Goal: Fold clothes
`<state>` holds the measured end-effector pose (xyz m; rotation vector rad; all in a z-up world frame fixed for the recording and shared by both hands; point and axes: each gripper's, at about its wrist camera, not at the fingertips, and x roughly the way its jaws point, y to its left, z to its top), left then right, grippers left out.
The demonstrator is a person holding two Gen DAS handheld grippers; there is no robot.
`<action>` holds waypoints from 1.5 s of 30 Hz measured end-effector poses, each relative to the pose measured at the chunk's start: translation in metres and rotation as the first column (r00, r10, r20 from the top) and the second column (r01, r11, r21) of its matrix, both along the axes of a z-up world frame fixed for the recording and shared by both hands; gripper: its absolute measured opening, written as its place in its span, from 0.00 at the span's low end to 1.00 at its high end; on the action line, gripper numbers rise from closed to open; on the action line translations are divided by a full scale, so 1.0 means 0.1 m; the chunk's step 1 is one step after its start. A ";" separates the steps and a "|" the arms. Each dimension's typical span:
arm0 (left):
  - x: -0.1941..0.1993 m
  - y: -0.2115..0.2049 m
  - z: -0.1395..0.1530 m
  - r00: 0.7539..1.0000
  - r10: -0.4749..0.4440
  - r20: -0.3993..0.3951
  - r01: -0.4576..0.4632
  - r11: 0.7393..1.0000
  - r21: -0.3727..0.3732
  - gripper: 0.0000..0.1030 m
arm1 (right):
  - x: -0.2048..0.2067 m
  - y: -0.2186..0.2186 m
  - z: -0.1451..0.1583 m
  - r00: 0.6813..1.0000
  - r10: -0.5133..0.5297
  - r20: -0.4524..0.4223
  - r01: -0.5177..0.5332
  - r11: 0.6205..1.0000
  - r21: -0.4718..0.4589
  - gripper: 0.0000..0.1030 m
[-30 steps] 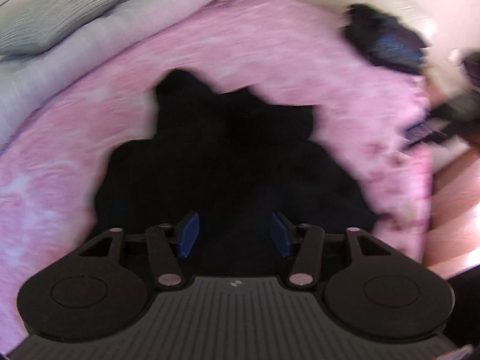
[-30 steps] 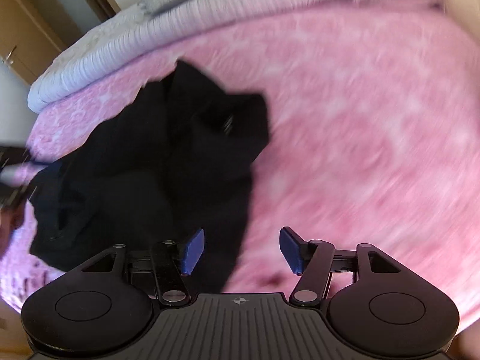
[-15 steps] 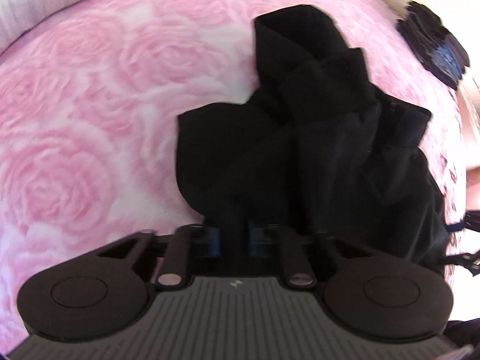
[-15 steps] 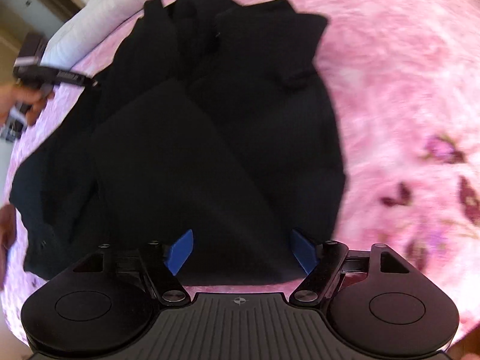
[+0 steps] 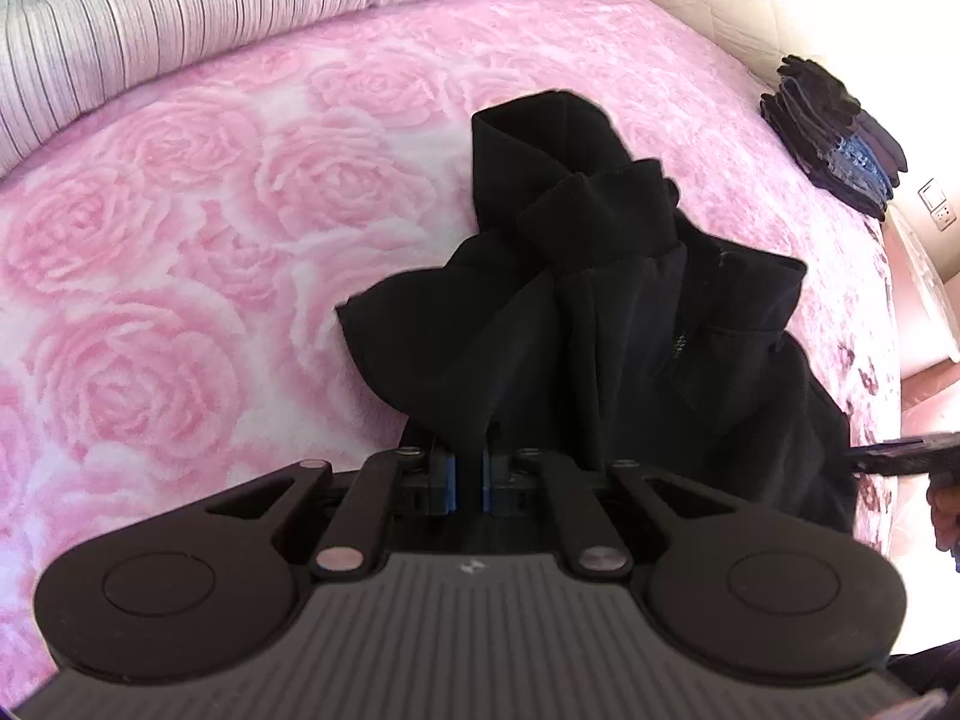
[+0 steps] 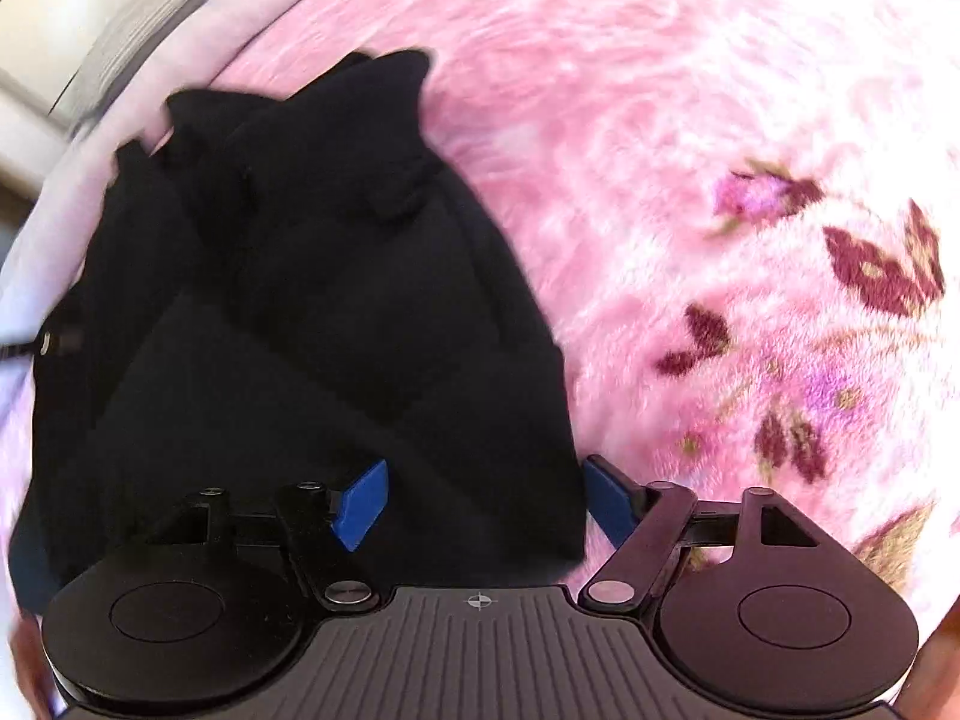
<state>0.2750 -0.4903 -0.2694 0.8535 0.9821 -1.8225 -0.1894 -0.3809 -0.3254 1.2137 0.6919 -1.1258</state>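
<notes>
A fold of the black garment (image 5: 600, 324) is pinched between the blue pads of the left gripper (image 5: 467, 477), which are drawn together with cloth running up out of the gap. Ahead of this gripper the garment is heaped in a crumpled mound on the pink rose-patterned blanket (image 5: 180, 252), with a cuffed sleeve end lying farthest away and a zip seam to the right. Further off to the right a stack of folded dark clothes (image 5: 834, 138) is seen near the bed's edge, and a striped duvet (image 5: 180, 30) lies beyond. The right gripper (image 6: 483, 498) is held with its pads wide apart, the garment's near edge lying between them but not yet clamped; bare blanket is spread to its right. The step in hand is judged to be taking a second hold so the cloth can be spread flat. It would best be done if a single layer at the hem corner were closed upon, and the two holds then drawn apart evenly, so that no bunched folds are trapped.
</notes>
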 end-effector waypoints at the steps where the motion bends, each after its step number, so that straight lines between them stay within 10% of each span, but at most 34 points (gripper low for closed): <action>1: 0.02 0.02 0.07 1.000 0.014 -0.003 -0.014 1.000 -0.008 0.04 | 0.01 -0.05 0.04 1.000 0.019 0.005 -0.019 1.000 0.008 0.02; 9: 0.35 0.48 1.03 0.973 0.229 -0.020 -0.229 0.967 -0.109 0.04 | -0.05 -0.54 1.11 0.944 0.318 -0.083 -0.327 0.936 -0.129 0.01; 16: 0.08 1.02 1.40 0.903 0.421 -0.083 -0.427 0.901 -0.073 0.04 | -0.46 -1.32 2.01 0.825 0.443 -0.350 -0.534 0.813 -0.231 0.01; 20: -0.16 1.15 1.29 0.863 0.500 -0.079 -0.502 0.865 -0.009 0.04 | -0.86 -2.04 1.86 0.743 0.466 -0.480 -0.602 0.779 -0.175 0.01; 27: -0.15 1.02 1.07 0.834 0.548 0.066 -0.549 0.835 0.007 0.04 | -0.83 -2.40 1.49 0.712 0.526 -0.465 -0.642 0.757 -0.125 0.08; 29: -0.09 0.98 1.08 0.830 0.552 0.079 -0.555 0.832 0.005 0.04 | -0.66 -2.09 1.53 0.661 0.511 -0.549 -0.692 0.698 -0.183 0.39; 33: -0.02 0.90 1.08 0.828 0.555 0.080 -0.556 0.831 -0.011 0.04 | -0.20 -1.46 1.43 0.628 0.643 -0.438 -0.778 0.526 -0.343 0.60; 37: 0.05 0.82 1.02 0.831 0.553 0.062 -0.553 0.833 -0.023 0.04 | 0.45 -0.72 1.12 0.419 0.775 -0.473 -0.894 0.262 -0.362 0.67; 40: 0.14 0.81 0.96 0.835 0.547 0.054 -0.547 0.837 -0.027 0.04 | 0.90 -0.54 0.74 0.371 0.742 -0.558 -0.917 0.200 -0.344 0.66; 42: 0.20 0.84 0.93 0.840 0.540 0.052 -0.539 0.842 -0.028 0.04 | 1.07 -0.59 0.54 0.356 0.724 -0.591 -0.931 0.218 -0.294 0.27; 43: 0.24 0.86 0.93 0.842 0.537 0.049 -0.536 0.843 -0.032 0.04 | 1.03 -0.65 0.57 0.384 0.707 -0.595 -0.921 0.250 -0.298 0.04; 45: 0.33 0.91 0.95 0.843 0.536 0.042 -0.534 0.844 -0.041 0.04 | 0.87 -0.76 0.71 0.447 0.649 -0.616 -0.894 0.306 -0.326 0.04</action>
